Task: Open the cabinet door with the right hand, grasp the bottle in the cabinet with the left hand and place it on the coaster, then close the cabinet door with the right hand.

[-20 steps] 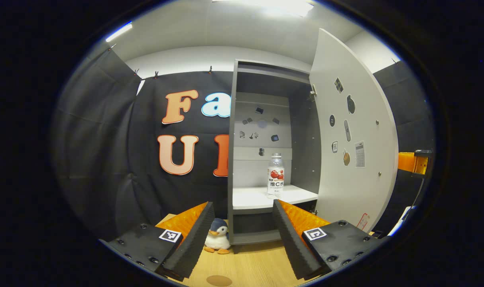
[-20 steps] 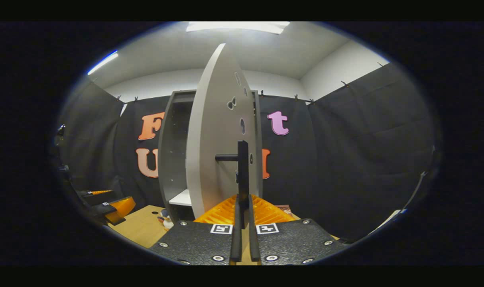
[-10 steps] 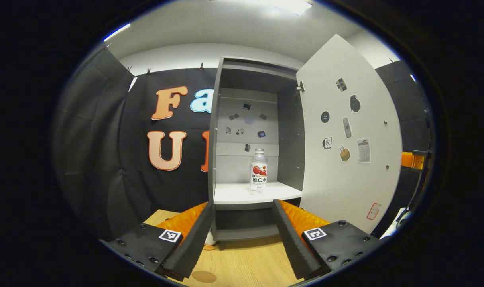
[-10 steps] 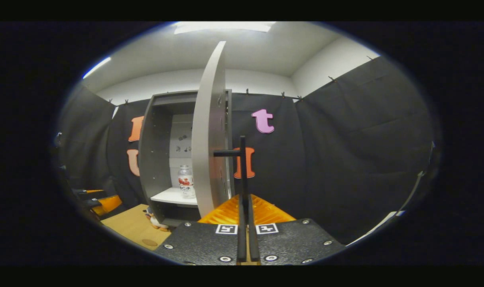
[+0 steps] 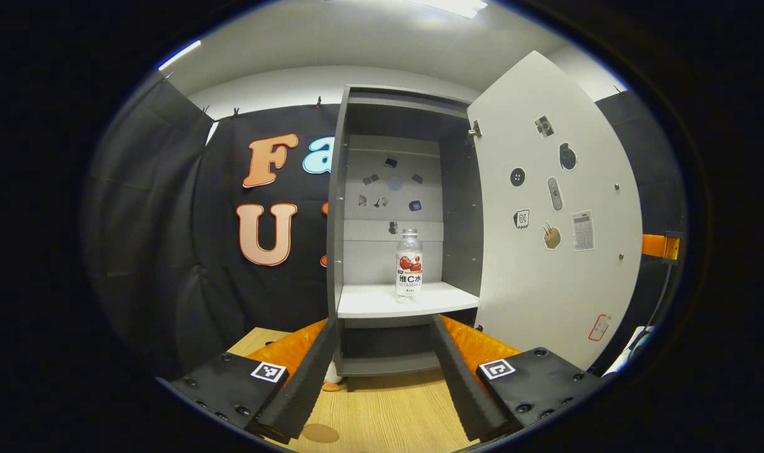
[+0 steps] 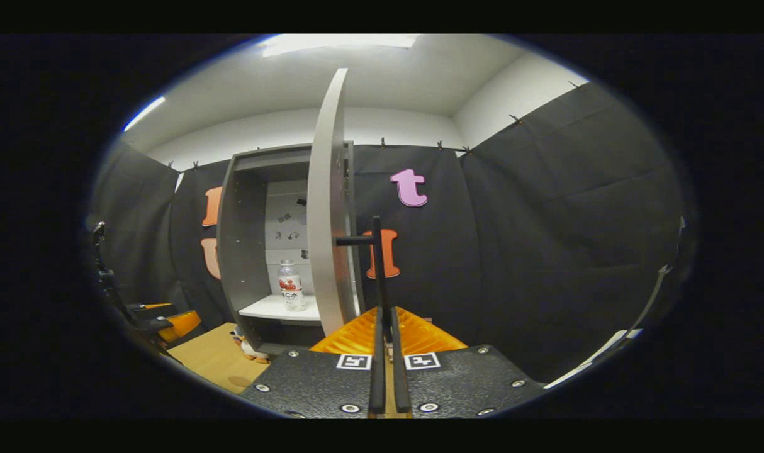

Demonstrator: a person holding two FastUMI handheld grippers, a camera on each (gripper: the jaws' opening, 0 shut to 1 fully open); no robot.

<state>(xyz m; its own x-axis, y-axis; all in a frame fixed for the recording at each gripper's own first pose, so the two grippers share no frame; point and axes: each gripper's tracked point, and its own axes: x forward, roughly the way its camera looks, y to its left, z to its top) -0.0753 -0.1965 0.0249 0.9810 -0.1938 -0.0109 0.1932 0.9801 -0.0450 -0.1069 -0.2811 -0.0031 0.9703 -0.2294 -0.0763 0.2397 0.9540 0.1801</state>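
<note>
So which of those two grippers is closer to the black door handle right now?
The right gripper: its fingers are shut on the door handle. The left gripper sits open in front of the cabinet, facing the bottle, apart from the handle.

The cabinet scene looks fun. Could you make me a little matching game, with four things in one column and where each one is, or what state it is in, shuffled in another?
Things:
1. bottle
2. cabinet door
3. right gripper
4. coaster

Places or states:
A. shut on the door's black handle
B. lying flat on the wooden table
C. standing upright on the white shelf
D. swung open, stickers on its inner face

Pairs: 1-C, 2-D, 3-A, 4-B
</note>
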